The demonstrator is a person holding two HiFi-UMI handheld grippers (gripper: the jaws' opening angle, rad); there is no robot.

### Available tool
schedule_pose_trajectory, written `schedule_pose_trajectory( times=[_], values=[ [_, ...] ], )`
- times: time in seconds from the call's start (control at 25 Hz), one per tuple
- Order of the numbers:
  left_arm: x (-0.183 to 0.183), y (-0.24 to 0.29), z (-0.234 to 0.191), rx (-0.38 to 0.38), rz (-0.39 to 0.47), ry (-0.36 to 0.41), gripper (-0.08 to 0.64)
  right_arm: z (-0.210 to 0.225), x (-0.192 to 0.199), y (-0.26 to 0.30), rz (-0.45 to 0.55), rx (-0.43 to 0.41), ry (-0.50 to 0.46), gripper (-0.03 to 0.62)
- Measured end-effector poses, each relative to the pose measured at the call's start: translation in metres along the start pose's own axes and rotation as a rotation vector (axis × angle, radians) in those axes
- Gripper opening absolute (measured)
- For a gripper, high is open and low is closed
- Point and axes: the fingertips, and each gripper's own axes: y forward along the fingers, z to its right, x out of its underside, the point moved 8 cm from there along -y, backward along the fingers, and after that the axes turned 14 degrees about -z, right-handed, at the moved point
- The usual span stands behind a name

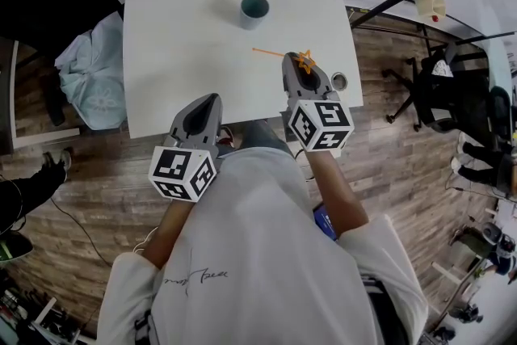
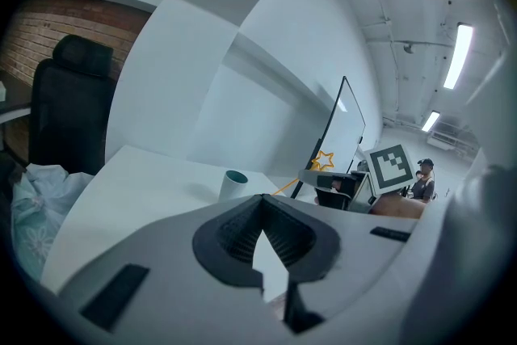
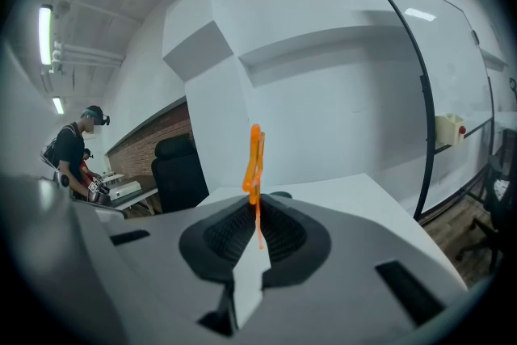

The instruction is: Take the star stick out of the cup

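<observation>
**Head view, with both gripper views.** We see a white rectangular table (image 1: 161,28) carrying a pale cylindrical cup with a teal inside (image 1: 254,10), which stands upright near the far edge.

The orange plastic stick with an outlined star at one end (image 1: 304,61) is out of that cup. It sits nearer to us than the cup and to its right, well apart from it. Its thin shaft runs leftward from the star, ending nearer to us than the cup.

The right gripper (image 1: 294,59) pinches this stick. In its own view the jaws are almost together, the ribbed pads (image 3: 279,234) press on the orange piece, and the star (image 3: 255,157) stands edge-on just past the tips.

The left gripper (image 1: 213,99) hangs at the near table edge, nearer to us than the cup and to its left. Its jaw tips meet and nothing lies between them. From its view the cup (image 2: 235,184) shows ahead, with the star (image 2: 323,160) to the cup's right.

A pale blue crumpled cloth (image 1: 93,69) lies off the table, left of the cup.
</observation>
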Motion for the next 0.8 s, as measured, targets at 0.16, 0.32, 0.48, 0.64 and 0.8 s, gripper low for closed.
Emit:
schedule_pose_trajectory(
  times=[0.16,0.32,0.48,0.64,0.8],
  values=[
    [0.0,-0.001,-0.003,-0.005,0.002,-0.002,-0.003,-0.004,0.005,-0.001,-0.016,-0.015,0.009,0.023],
    [0.002,-0.001,-0.006,-0.007,-0.004,-0.008,-0.003,-0.01,0.01,-0.003,-0.026,-0.031,0.017,0.023],
    [0.002,-0.002,-0.008,-0.011,-0.005,-0.003,-0.003,-0.012,0.014,-0.006,-0.034,-0.038,0.02,0.023],
    [0.001,-0.004,-0.005,0.001,0.012,0.024,-0.003,-0.015,0.02,-0.007,-0.047,-0.046,0.027,0.023],
    [0.001,-0.002,-0.006,-0.002,0.007,0.018,-0.003,-0.018,0.023,-0.01,-0.056,-0.052,0.021,0.023]
  ],
)
